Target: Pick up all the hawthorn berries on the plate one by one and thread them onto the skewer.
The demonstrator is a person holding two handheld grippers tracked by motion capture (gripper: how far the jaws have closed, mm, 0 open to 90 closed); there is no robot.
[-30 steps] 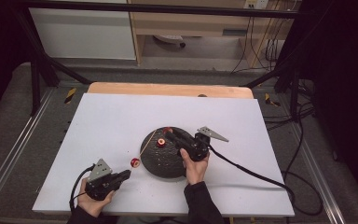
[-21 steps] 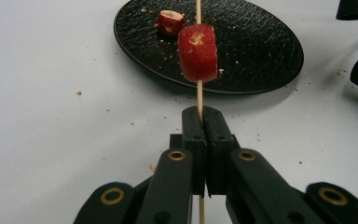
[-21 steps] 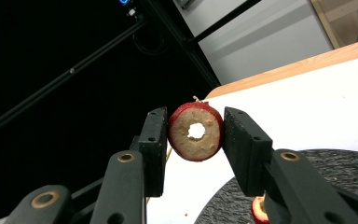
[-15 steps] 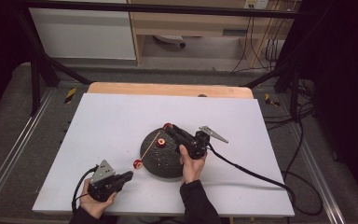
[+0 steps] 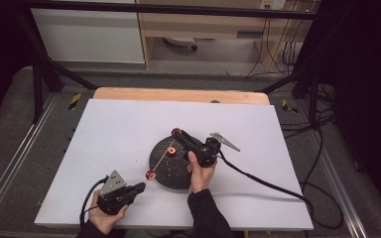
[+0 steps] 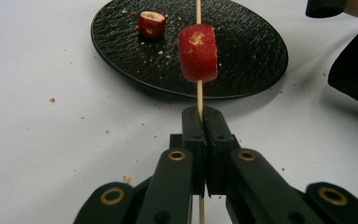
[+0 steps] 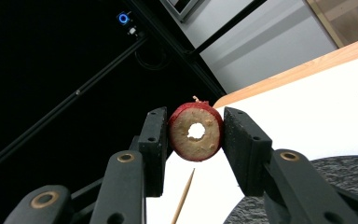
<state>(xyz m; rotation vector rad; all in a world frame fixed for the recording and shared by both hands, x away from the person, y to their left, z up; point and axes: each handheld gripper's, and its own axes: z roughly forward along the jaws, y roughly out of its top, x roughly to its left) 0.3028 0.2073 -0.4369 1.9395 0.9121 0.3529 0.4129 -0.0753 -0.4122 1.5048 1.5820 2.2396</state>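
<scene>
**Threading a cored fruit ring onto a thin skewer**

I have both tools busy. My left gripper [image 6: 200,122] is clenched on the wooden skewer [image 6: 198,95] near its blunt end, low over the near part of the white table [image 5: 104,129], just off the near-left rim of the black plate [image 5: 161,173]. One red slice [image 6: 197,52] already sits on the stick, a little beyond my jaws, and the shaft runs on over the plate towards my other hand. A second loose red piece [image 6: 151,23] lies on the plate among crumbs.

My right gripper [image 7: 196,135] is grasping a cored red ring [image 7: 196,132] by its skin, one pad on each side, the hole facing the camera and left clear. In the high view it hangs above the far edge of the plate, and the skewer's sharp tip [image 7: 189,179] shows just below the ring, not yet in the hole.

How I judge these will handle: the ring is light, with soft crumbly flesh and a smooth skin, so it may slip or crush if I squeeze harder; the crumbs on the plate suggest it flakes easily. Holding it across the skin, as now, keeps the bore open. The skewer is stiff along its length but thin and springy; gripped so far from its tip, that tip may wander, so the hole must be lined up gently.
</scene>
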